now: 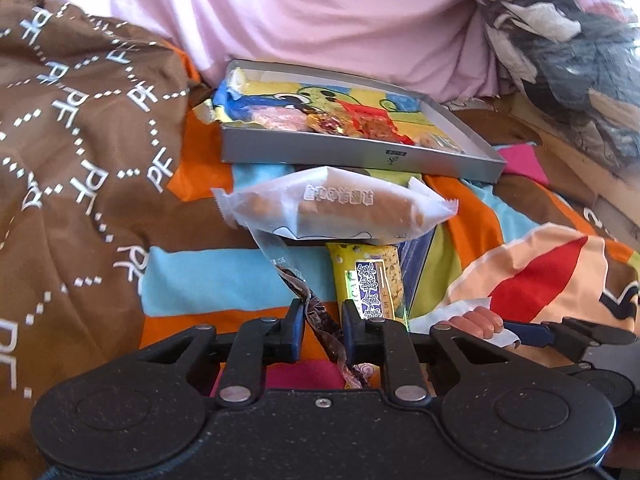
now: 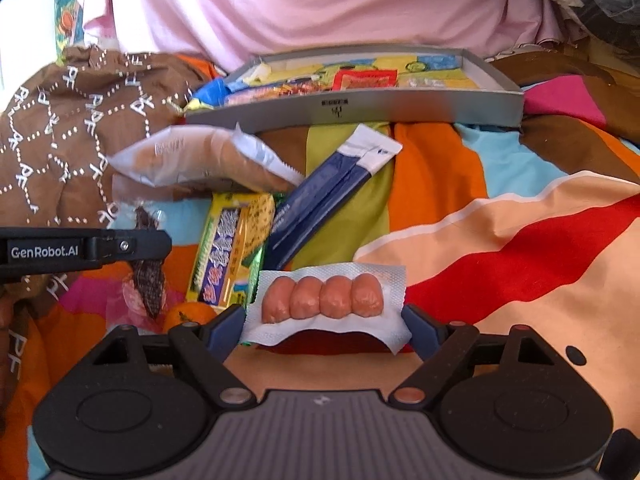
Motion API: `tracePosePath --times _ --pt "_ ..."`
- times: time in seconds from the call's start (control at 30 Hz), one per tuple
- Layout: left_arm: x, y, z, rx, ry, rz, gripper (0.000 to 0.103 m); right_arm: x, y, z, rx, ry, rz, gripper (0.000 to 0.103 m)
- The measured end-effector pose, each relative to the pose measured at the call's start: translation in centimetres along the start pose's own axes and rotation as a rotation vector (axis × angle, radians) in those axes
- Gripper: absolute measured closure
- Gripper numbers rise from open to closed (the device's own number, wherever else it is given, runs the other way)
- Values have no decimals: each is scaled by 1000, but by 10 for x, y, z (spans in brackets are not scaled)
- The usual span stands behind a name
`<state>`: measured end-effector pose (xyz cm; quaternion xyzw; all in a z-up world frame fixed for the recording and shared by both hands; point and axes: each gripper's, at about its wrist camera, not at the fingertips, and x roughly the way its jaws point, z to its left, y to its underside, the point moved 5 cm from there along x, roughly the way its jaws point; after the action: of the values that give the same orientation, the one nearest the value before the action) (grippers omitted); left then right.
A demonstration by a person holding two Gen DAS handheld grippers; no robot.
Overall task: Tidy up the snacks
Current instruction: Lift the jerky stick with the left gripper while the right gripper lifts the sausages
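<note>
Right wrist view: right gripper (image 2: 325, 320) pinching sausage pack (image 2: 325, 302); left gripper (image 1: 323, 320) clamped on brown wrapper (image 1: 316, 312).

Left wrist view: low over the striped bedspread (image 1: 192, 276), looking forward along its own fingers toward the grey tray (image 1: 352, 156) and pink fabric (image 1: 320, 12) behind.
Right wrist view: also low and close, facing the same tray (image 2: 360, 106) head-on.
Offset: right camera sits to the right; left gripper (image 2: 160, 246) enters its left edge.
Shared: tray, white bread packet (image 1: 336, 208), yellow snack bar (image 2: 230, 256), sausage pack (image 2: 324, 300).
</note>
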<state>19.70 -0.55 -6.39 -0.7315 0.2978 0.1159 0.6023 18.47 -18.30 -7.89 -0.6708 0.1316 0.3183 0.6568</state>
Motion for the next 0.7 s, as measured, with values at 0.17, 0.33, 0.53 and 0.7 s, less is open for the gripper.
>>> tracePosePath --times 0.17,0.33,0.53,0.7 --pt "-18 0 -2 -31 -3 -19 85 -9 -3 -1 12 -26 -60 16" --pt "-38 1 -7 -34 -2 -51 86 -16 -4 -4 41 -44 -94 16" --pt "-59 0 -18 -20 11 -101 89 -29 -6 -7 68 -80 -175 15" --pt "-65 1 -24 -20 33 -113 90 -31 -6 -3 54 -84 -194 15"
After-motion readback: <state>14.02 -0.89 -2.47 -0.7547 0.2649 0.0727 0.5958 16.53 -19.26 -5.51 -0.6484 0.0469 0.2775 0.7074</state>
